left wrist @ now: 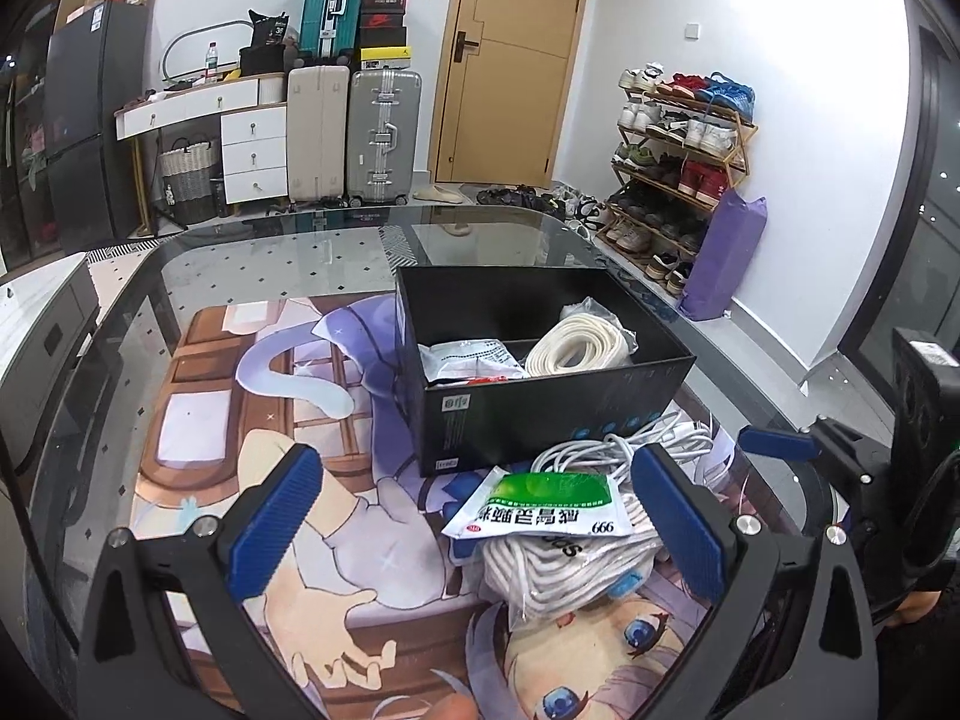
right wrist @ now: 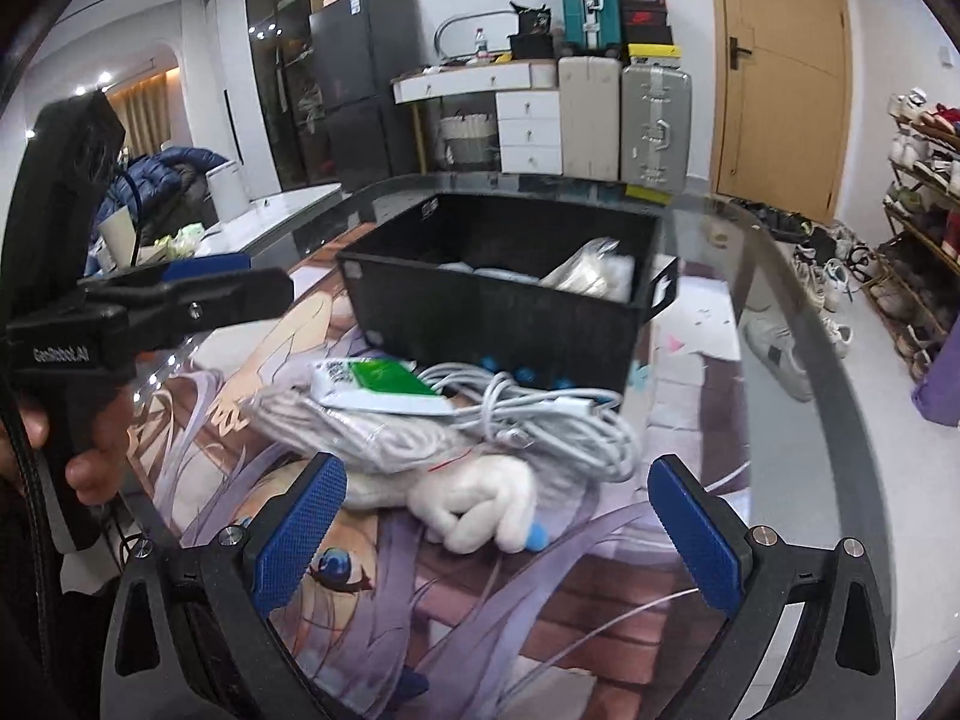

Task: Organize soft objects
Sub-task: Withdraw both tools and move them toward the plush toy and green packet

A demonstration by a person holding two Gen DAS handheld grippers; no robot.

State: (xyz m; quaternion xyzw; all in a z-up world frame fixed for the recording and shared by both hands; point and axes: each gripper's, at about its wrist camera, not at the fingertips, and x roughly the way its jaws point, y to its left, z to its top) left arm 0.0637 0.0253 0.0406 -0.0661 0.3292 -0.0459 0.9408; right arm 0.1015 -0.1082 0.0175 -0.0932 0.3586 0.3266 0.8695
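A black box (left wrist: 540,414) (right wrist: 480,324) stands on the anime mat and holds a white rope coil (left wrist: 576,345) and a white packet (left wrist: 468,360). In front of it lies a pile: a green and white sachet (left wrist: 540,507) (right wrist: 384,384), a bagged white rope (left wrist: 564,570) (right wrist: 336,426), a white cable bundle (left wrist: 606,450) (right wrist: 540,420) and a white plush toy (right wrist: 474,504). My left gripper (left wrist: 480,528) is open, its fingers either side of the sachet. My right gripper (right wrist: 498,534) is open, just short of the plush toy.
The anime mat (left wrist: 240,450) covers a glass table (left wrist: 270,252). Behind are suitcases (left wrist: 354,132), white drawers (left wrist: 252,150), a door (left wrist: 510,60) and a shoe rack (left wrist: 678,162). The left gripper's body (right wrist: 90,300) shows at the left of the right wrist view.
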